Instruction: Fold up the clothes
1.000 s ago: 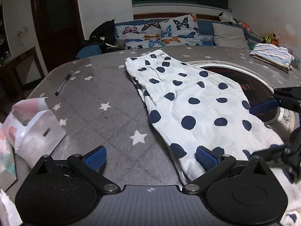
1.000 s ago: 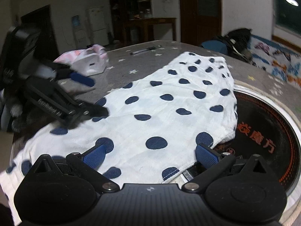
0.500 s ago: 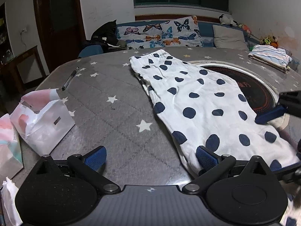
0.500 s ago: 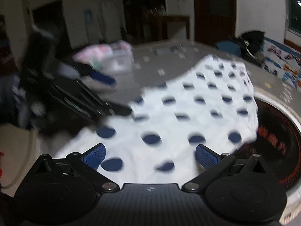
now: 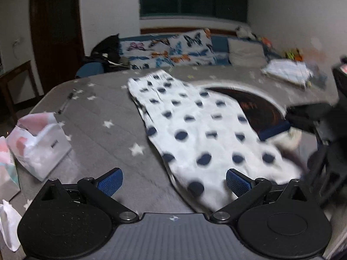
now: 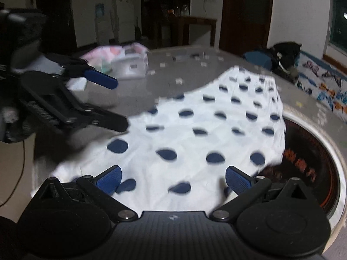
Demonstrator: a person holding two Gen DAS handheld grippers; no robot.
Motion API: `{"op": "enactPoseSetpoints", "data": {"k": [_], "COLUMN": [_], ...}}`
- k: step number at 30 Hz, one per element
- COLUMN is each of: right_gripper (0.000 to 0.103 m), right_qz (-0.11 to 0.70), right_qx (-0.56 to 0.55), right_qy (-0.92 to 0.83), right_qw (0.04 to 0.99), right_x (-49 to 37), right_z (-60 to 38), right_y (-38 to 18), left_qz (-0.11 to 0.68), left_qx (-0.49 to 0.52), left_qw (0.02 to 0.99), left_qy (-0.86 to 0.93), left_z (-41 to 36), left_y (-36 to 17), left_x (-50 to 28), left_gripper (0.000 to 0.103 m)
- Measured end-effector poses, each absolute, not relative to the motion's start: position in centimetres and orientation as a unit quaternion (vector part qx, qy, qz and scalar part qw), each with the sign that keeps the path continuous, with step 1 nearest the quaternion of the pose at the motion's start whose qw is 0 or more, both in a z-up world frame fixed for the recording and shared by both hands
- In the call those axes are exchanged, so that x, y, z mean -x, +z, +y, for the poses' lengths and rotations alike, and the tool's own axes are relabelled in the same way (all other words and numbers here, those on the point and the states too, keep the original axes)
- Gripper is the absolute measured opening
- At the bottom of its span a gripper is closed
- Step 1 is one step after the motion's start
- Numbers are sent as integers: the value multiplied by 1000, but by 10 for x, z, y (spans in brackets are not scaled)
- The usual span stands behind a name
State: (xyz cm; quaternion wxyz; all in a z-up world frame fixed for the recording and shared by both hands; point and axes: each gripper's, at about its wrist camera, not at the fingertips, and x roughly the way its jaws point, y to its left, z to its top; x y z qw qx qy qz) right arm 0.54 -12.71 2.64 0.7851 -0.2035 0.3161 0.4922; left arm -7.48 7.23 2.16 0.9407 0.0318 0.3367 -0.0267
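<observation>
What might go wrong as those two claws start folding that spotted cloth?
1. The polka-dot garment overhangs the table's near edge; a tug might slide it off.
2. Both the left gripper and right gripper are open and close together, so they might collide.

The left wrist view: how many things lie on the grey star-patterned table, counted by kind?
White garment with dark blue dots: 1
Folded pale striped cloth: 1
White and pink plastic bags: 2, perhaps more at the blurred left edge
Dark pen: 1
Total: 5
</observation>
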Motion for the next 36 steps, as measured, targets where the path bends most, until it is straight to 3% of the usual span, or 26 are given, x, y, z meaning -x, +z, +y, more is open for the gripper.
{"op": "enactPoseSetpoints", "data": {"k": [25,36], "right_gripper": [101,99], "right_qz": [327,340], "right_qx": [182,130], "right_qy": [475,458], "right_qw": [796,811], "right_x": [-26,-112], "right_z": [-139,-128], "right_y": [38,57], "left_qz": [340,324], "left_qx": [-49,54], "left_qw": [939,944], "left_qy": [-24,33], "left_z": [72,100], "left_y": [19,24], "left_x": [63,32], "left_gripper": [103,103]}}
